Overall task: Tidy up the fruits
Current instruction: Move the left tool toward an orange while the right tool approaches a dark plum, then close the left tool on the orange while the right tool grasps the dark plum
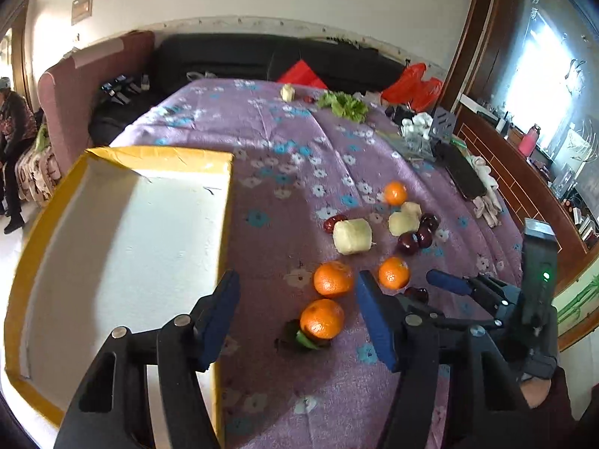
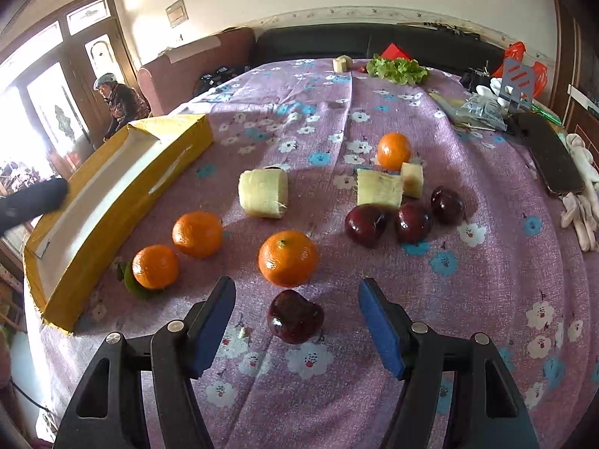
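A purple flowered cloth (image 1: 284, 142) covers the desk, with a dark sofa (image 1: 239, 56) behind it and a yellow-rimmed white tray (image 1: 157, 157) lying at the left. Through my left wrist camera, my left tongs (image 1: 299, 318) stand spread with nothing pinched, and the tangerine with a green leaf (image 1: 322, 318) sits on the cloth between the blue pads, untouched; a second tangerine (image 1: 333, 278) lies just beyond it, and a peeled cane piece (image 1: 352, 235) farther back. Through my right wrist camera, my right tongs (image 2: 297, 318) are likewise spread and empty, with a dark red plum (image 2: 295, 316) on the cloth between the pads and a big tangerine (image 2: 288, 258) just beyond it. Three more plums (image 2: 411, 220) cluster to the right beside two pale cane chunks (image 2: 380, 189). I judge the tangerines light and a little soft under a loose peel, so I would take one across its widest middle with gentle pressure. The plum looks smooth, glossy and slippery, likely to bruise or squirt out, so I would centre the pads on its sides before squeezing.
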